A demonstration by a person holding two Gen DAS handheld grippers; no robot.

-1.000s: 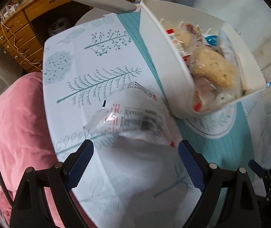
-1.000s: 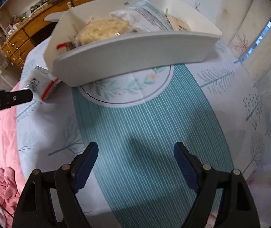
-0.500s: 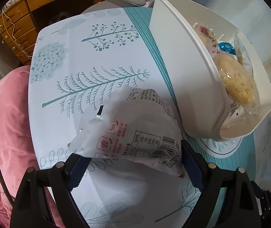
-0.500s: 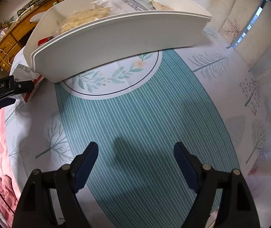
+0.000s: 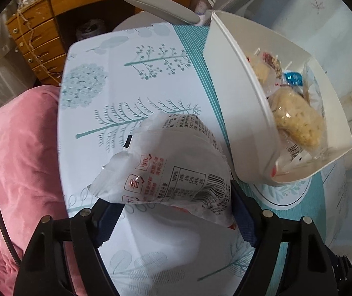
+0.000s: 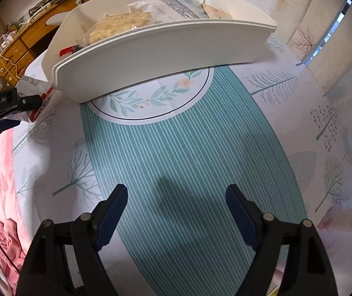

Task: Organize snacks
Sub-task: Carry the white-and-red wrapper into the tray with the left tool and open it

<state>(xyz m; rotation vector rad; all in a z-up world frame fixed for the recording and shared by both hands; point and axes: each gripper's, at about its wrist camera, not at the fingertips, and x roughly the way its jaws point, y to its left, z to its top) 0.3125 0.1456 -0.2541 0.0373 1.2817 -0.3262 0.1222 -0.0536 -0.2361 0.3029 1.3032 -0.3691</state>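
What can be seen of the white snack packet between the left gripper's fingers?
The white snack packet is a puffy, crinkled plastic pouch printed with black text, a barcode, red boxed characters and a red patch underneath. It lies tilted on the tree-patterned tablecloth, beside the white bin. It sits between the fingers of the left gripper, whose jaws are closing; whether the pads press it cannot be told.
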